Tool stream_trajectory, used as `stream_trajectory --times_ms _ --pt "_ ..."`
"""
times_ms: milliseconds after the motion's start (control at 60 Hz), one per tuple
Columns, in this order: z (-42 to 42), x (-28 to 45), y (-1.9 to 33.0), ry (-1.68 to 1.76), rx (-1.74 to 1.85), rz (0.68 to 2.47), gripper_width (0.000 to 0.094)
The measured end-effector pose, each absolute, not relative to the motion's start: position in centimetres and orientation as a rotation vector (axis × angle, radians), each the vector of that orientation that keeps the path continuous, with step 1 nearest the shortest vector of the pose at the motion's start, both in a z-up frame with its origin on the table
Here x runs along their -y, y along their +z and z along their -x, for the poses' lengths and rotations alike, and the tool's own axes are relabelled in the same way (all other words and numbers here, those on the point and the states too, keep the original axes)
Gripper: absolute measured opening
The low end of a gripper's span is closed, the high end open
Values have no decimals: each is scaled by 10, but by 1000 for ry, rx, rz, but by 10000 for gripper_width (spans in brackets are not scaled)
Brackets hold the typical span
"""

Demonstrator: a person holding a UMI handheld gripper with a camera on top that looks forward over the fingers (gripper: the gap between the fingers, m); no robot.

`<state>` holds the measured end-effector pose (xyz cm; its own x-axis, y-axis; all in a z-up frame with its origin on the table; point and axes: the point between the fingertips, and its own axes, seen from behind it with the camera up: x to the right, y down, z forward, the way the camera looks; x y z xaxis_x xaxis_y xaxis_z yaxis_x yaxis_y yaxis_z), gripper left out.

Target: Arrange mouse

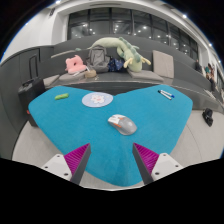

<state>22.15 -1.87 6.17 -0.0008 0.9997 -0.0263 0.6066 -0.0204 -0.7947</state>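
Observation:
A grey and white computer mouse lies on a teal mat covering the desk, a short way beyond my fingers and slightly right of their midline. My gripper is open and empty, its pink-padded fingers spread wide above the near edge of the mat. Nothing stands between them.
A white round disc lies on the mat beyond the mouse. A small green item sits at the mat's left, a pale blue one at its right. Plush toys sit on a grey ledge behind, with windows beyond.

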Motion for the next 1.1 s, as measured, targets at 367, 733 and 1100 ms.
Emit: stream_trajectory --times_ms 367,733,1100 --pt "-144 -15 9 798 1623 1722 861" --pt "-75 -39 -17 747 1661 1673 857" --pt "-19 -52 -21 739 1668 1670 858"
